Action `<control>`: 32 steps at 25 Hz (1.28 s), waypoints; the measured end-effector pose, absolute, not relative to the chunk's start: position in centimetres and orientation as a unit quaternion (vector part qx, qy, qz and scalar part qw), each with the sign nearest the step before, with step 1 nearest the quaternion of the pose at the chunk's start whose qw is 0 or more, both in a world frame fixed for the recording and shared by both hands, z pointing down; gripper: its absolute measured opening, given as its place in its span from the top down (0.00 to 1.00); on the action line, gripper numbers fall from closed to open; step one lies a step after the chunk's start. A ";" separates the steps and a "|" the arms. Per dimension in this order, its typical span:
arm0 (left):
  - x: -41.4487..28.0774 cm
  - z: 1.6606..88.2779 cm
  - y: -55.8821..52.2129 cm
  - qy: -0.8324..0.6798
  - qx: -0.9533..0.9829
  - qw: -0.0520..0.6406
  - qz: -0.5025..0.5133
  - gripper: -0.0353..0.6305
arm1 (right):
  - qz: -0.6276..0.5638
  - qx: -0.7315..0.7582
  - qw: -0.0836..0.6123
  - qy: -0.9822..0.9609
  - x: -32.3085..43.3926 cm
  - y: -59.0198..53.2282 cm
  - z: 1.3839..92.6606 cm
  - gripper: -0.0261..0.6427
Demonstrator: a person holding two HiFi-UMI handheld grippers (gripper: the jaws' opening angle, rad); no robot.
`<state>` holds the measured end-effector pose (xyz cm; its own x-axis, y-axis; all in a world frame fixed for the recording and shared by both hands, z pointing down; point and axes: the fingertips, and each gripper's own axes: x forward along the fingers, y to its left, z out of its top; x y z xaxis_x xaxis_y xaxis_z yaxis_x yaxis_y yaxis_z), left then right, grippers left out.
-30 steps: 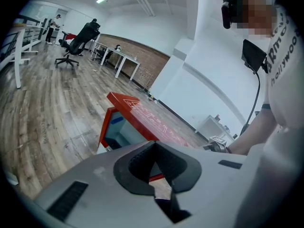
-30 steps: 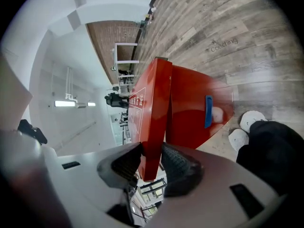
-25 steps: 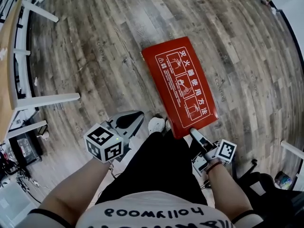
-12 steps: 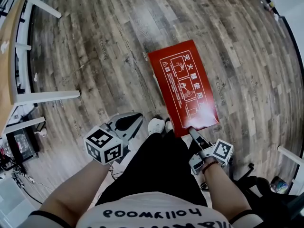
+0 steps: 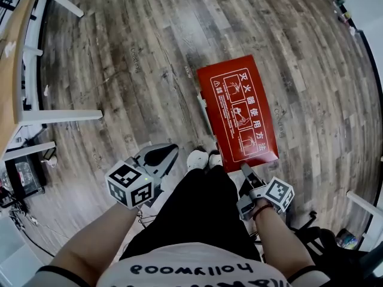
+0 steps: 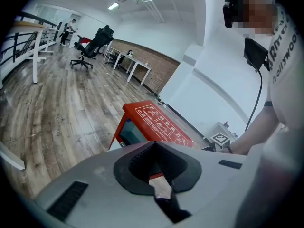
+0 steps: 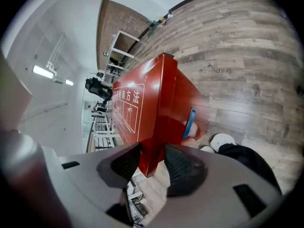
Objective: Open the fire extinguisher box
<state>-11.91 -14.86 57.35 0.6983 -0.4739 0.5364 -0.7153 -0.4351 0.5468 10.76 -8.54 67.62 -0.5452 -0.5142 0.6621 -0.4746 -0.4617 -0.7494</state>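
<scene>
1. My right claw [image 7: 152, 148] straddles the near corner of the lid [image 7: 126, 106]. One pad lies on the printed top and the other against the edge face. I read it as a light pinch, and the jaws have just eased a touch wider with the corner between them. I would firm that up before pulling.
2. Only the pad tips seem to have hold. I would push in toward 12 o'clock for a deeper bite, so the lid cannot slip out as it rises.
3. The fire extinguisher box [image 6: 130, 132] stands on the wooden floor [image 5: 119, 70], at about 1 o'clock from my body. I cannot see a hinge, so I would lift slowly and let the lid set its own arc.
4. My shoes [image 5: 197, 158] sit just beside the box's near end, at 9 o'clock from the right claw. I would keep them out of the lid's swing.
5. My left claw [image 5: 173, 150] is pressed together on nothing, further out at 9 o'clock and well apart from the box. It is free to brace the body if the box shifts.
</scene>
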 end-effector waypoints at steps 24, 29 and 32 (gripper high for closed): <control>-11.9 48.0 -14.9 -0.373 0.854 0.347 0.109 0.94 | -0.648 -0.503 -0.020 0.572 12.0 -10.5 53.9 0.93; -10.5 40.6 -15.2 -0.353 0.869 0.344 0.039 0.94 | -0.533 -0.469 -0.001 0.705 11.9 -15.5 41.5 0.93; -9.9 36.6 -15.9 -0.319 0.880 0.352 -0.006 0.94 | -0.455 -0.440 0.030 0.774 10.7 -17.8 35.2 0.93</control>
<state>-9.93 -15.87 36.57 0.7958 -0.5660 0.2152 -0.5582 -0.5480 0.6230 10.71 -17.81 35.19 -0.6111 -0.7082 0.3535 -0.6534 0.1992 -0.7304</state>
